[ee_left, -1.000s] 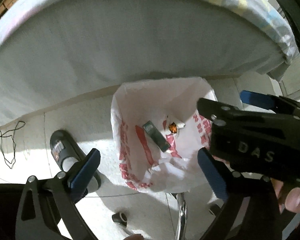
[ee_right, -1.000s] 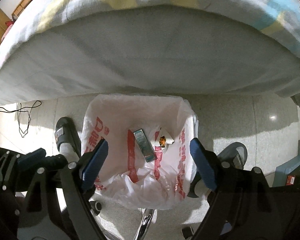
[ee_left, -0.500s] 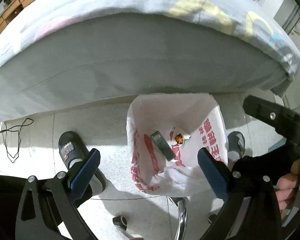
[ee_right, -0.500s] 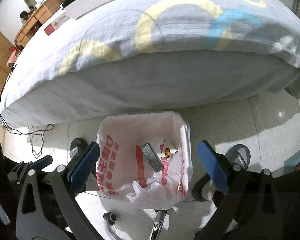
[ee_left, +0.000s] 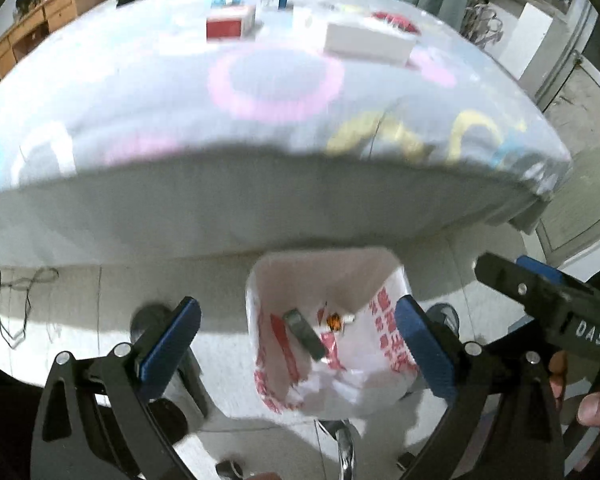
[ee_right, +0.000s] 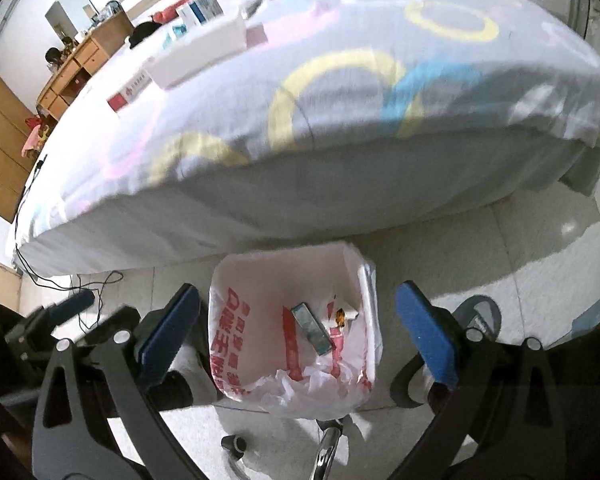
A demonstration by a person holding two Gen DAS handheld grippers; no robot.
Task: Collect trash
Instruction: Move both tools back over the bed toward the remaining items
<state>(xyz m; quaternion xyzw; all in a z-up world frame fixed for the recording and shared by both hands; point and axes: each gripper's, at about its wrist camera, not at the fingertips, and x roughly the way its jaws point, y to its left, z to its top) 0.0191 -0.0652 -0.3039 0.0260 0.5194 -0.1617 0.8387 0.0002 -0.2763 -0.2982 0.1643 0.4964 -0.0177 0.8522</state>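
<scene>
A white trash bag (ee_left: pixel 364 272) with red print stands open on the floor beside the bed. Inside it lie a flat green-grey box (ee_left: pixel 304 334) and a small orange wrapper (ee_left: pixel 334 322). My left gripper (ee_left: pixel 296 308) hangs above the bag, open, with nothing between its blue pads. In the right wrist view the same bag (ee_right: pixel 276 276), box (ee_right: pixel 311 330) and wrapper (ee_right: pixel 341 315) show below my right gripper (ee_right: pixel 298 316), which is wide open and empty. Each gripper also shows at the edge of the other's view.
The bed (ee_left: pixel 260 208) fills the upper half, with a white box (ee_left: pixel 368 42), a red box (ee_left: pixel 230 26) and other small items on top. Dark slippers (ee_right: pixel 480 316), a black cable (ee_right: pixel 80 284) and a chrome chair leg (ee_right: pixel 328 448) are on the floor.
Both grippers have risen and tilted up, so the bag looks smaller and the bed top with its boxes has come into view. The right jaws have spread a little wider.
</scene>
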